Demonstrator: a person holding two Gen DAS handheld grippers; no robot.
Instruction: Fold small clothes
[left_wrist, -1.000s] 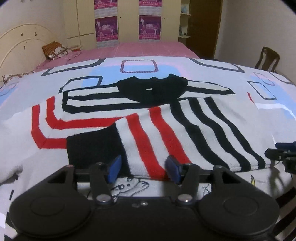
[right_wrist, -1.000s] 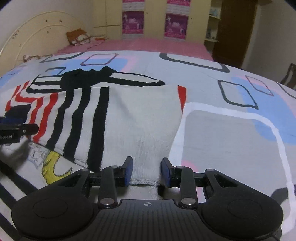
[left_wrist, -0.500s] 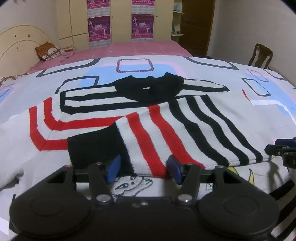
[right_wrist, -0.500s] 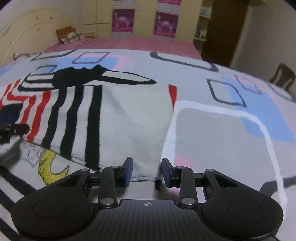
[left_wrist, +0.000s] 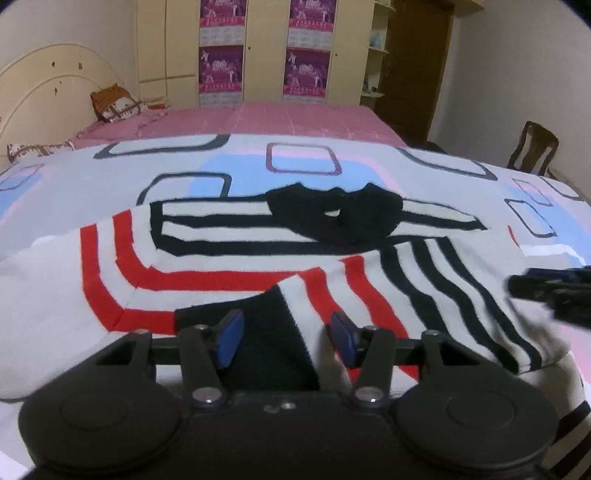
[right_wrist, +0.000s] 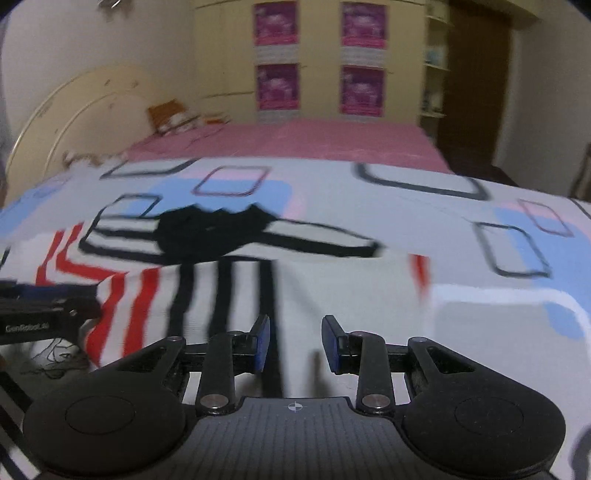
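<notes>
LEFT WRIST VIEW
Garment: one striped sweater (left_wrist: 221, 258), spread on the patterned bedspread (left_wrist: 303, 166), black collar (left_wrist: 332, 218) at the far end, lower part doubled back over the body.
Left gripper (left_wrist: 286, 339): jaws closing, black cuff and white knit between them; cannot tell whether the pads bite.
Risk: folded layer slipping free on a loose hold, falling askew.
Count: one sweater, two grippers, four posters (left_wrist: 221, 70), one chair (left_wrist: 533, 147).

RIGHT WRIST VIEW
Garment: same sweater (right_wrist: 332, 288), blurred, white panel running under the tool.
Right gripper (right_wrist: 295, 343): jaws closing over the white knit; grip cannot be told.
Left gripper (right_wrist: 44, 310): at the left edge, just beside the red stripes.
Risk: uneven travel of the two hands, skewing the fold line or bunching the knit.
Count: one sweater, two grippers, four posters.
</notes>
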